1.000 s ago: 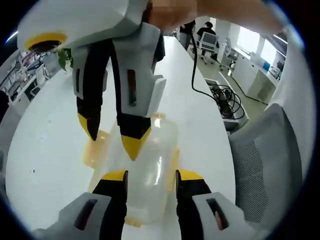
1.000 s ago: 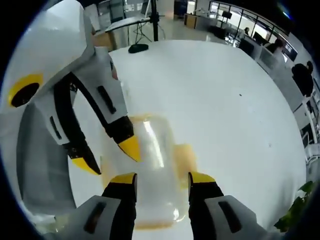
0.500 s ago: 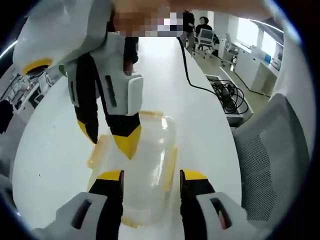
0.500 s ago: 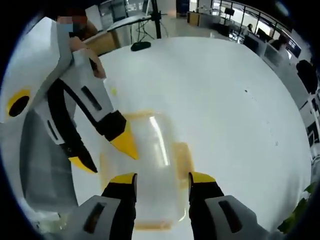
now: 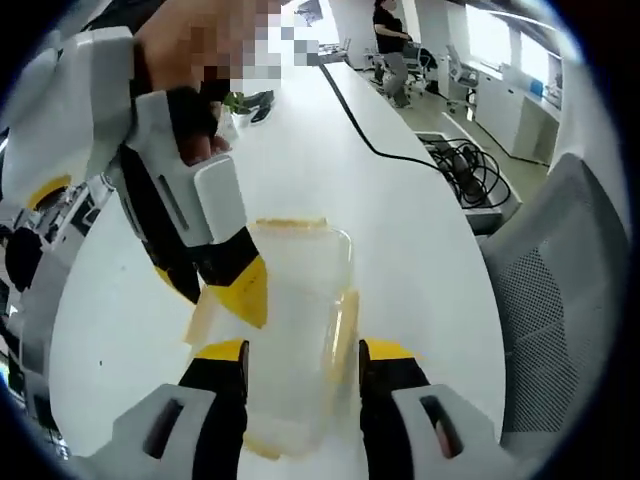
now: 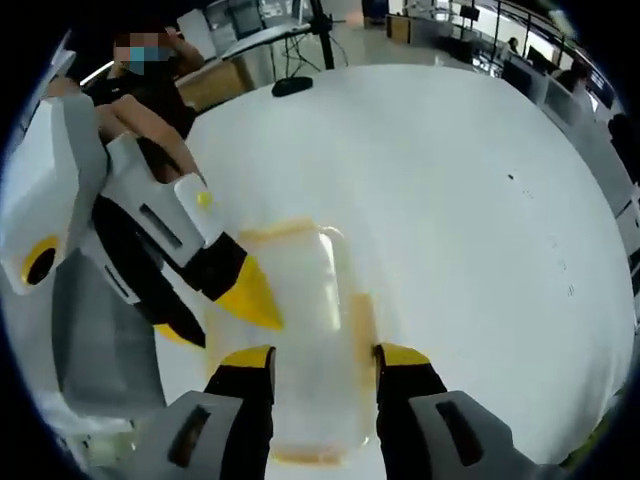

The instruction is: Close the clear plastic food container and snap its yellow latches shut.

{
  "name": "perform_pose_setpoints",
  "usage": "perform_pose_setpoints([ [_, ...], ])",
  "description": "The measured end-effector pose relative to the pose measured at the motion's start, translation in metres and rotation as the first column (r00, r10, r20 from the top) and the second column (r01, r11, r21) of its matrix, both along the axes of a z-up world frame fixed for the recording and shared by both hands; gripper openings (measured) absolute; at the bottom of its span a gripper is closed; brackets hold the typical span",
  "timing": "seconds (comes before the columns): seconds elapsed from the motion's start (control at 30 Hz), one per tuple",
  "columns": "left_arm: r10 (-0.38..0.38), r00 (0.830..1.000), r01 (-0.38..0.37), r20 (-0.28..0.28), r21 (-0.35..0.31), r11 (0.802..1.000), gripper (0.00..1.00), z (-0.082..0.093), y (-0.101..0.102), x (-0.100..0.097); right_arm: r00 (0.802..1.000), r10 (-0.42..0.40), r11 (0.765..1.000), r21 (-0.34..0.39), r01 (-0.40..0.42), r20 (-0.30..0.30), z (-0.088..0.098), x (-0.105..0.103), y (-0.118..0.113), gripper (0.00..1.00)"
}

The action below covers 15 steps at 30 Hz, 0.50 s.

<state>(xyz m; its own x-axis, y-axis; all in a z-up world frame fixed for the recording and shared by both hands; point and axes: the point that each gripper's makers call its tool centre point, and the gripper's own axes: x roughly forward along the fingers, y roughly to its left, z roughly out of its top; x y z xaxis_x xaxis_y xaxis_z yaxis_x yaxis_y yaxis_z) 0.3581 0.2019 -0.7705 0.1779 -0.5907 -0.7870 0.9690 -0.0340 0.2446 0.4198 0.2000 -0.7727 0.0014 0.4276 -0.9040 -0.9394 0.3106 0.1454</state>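
Clear plastic food container (image 5: 295, 330) flat on white worktop (image 5: 400, 240), nearer the edge by the grey chair (image 5: 560, 300). Lid seated; appears closed. Yellow latches (image 5: 340, 328) at sides and ends: cannot tell which are snapped, likely some left. Left gripper (image 5: 300, 352) fingers spread, straddling container. Right gripper (image 6: 322, 355) fingers likewise spread over it, pinching nothing.

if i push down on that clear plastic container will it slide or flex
The clear container looks empty and thin-walled, so probably light and somewhat flexible under pressure. It sits on a smooth white table, so a sideways push would likely make it slide. Its yellow latches look hinged and may flap.
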Motion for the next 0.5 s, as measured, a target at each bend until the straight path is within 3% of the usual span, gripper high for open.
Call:
perform_pose_setpoints([
  [0.1,-0.022,0.998,0.022,0.053,0.001,1.0,0.43,-0.0015,-0.0027,0.0029,1.0,0.012,1.0,-0.006,-0.012,-0.009,-0.0004,0.0002,0.0008,0.39],
  [0.3,-0.015,0.998,0.015,0.058,0.003,1.0,0.43,-0.0021,-0.0055,0.0024,0.999,0.032,0.999,-0.026,-0.032,-0.018,-0.0014,0.0003,0.0014,0.39],
  [0.5,-0.003,0.997,0.001,0.076,0.019,1.0,0.41,-0.0041,-0.0048,0.0038,0.998,0.021,1.0,-0.003,-0.021,-0.061,-0.004,0.0005,0.0017,0.37],
])
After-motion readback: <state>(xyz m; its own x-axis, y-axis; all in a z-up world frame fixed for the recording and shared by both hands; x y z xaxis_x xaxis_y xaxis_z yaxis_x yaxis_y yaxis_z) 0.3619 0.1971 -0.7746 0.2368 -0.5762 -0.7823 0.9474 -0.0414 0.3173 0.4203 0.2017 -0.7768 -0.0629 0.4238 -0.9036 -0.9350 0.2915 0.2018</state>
